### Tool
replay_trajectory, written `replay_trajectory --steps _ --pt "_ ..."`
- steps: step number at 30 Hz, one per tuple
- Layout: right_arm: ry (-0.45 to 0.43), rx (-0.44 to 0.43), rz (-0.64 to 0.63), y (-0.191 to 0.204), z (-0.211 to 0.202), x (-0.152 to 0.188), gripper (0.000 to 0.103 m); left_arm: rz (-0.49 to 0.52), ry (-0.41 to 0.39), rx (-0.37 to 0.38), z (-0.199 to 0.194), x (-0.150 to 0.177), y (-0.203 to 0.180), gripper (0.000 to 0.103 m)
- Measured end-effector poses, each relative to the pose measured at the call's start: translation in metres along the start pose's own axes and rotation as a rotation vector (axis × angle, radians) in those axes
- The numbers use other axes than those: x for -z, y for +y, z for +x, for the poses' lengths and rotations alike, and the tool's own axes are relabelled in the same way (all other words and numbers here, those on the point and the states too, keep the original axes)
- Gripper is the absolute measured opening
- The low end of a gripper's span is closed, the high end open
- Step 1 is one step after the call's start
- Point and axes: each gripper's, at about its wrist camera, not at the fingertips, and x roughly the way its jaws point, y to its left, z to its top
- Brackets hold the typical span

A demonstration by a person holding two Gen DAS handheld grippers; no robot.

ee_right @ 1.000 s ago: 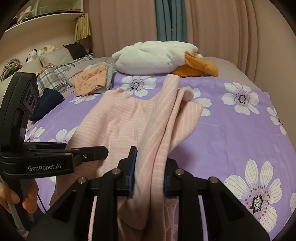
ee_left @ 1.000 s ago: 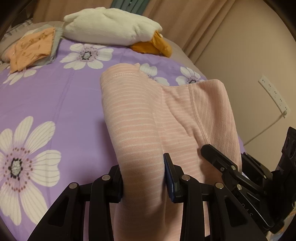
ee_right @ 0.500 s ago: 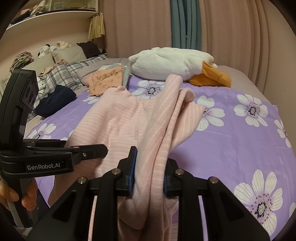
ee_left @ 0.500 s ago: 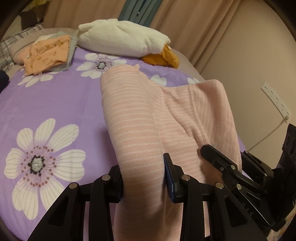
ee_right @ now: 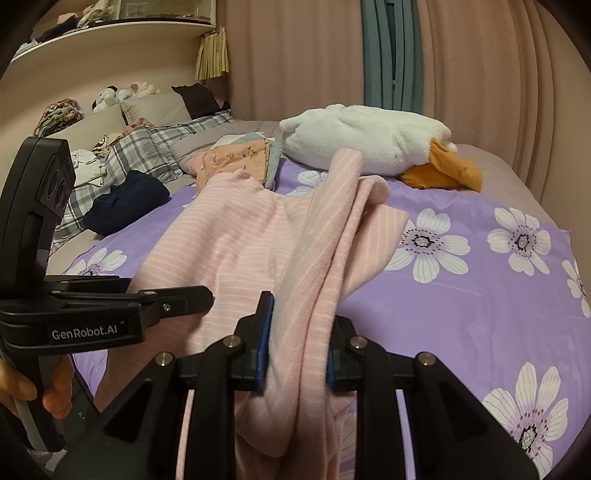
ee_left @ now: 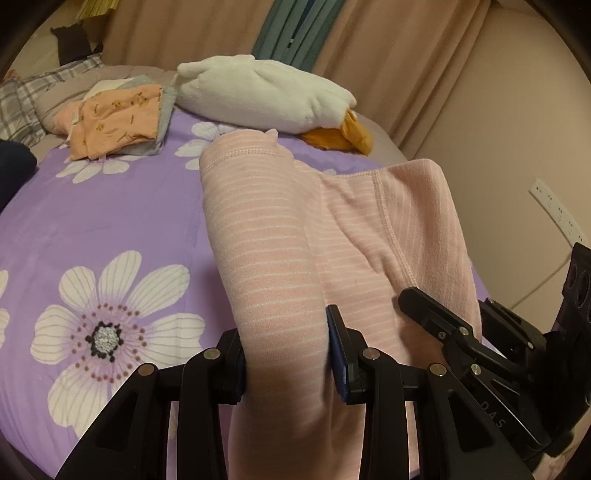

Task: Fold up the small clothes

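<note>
Purple flowered bedspread [ee_right: 461,295] carries the pink striped garment [ee_right: 236,243], lifted at its near edge. Left tool [ee_left: 286,354] and right tool [ee_right: 299,354] each clamp a bunched fold. Keep both grips level and tension even; lay the fold flat.

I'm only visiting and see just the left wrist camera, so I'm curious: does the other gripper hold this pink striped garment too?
Observer: Yes, the right gripper is shut on a bunched fold of the pink striped garment.
Operator: What's beyond the plaid bedding?
Observer: Stuffed toys sit along the headboard, under a shelf.
Operator: Who holds the left gripper?
Observer: A person; bare fingers wrap its handle.
</note>
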Motion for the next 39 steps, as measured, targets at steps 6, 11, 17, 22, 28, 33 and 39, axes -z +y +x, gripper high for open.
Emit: replay_trajectory --steps 6,11,17,22,28,33,39 --pt "0.003 -0.008 -0.006 0.0 0.007 -0.004 0.024 -0.007 -0.001 -0.005 0.002 -0.003 0.006 0.034" --pt "0.01 -0.012 -0.011 -0.001 0.012 -0.005 0.024 -0.011 0.004 -0.008 0.006 -0.006 0.009 0.034" --pt "0.02 -0.014 -0.008 -0.002 0.02 -0.006 0.024 -0.014 0.012 -0.012 0.014 -0.008 0.012 0.034" --pt "0.037 -0.015 -0.002 -0.004 0.03 -0.007 0.024 -0.012 0.027 -0.017 0.022 -0.011 0.014 0.034" --pt "0.052 -0.017 0.01 -0.008 0.042 -0.01 0.024 -0.014 0.045 -0.021 0.035 -0.016 0.016 0.034" --pt "0.065 -0.016 0.02 -0.012 0.053 -0.009 0.024 -0.017 0.063 -0.023 0.047 -0.017 0.019 0.034" --pt "0.085 -0.009 0.033 -0.017 0.066 -0.005 0.024 -0.015 0.086 -0.022 0.062 -0.02 0.02 0.034"
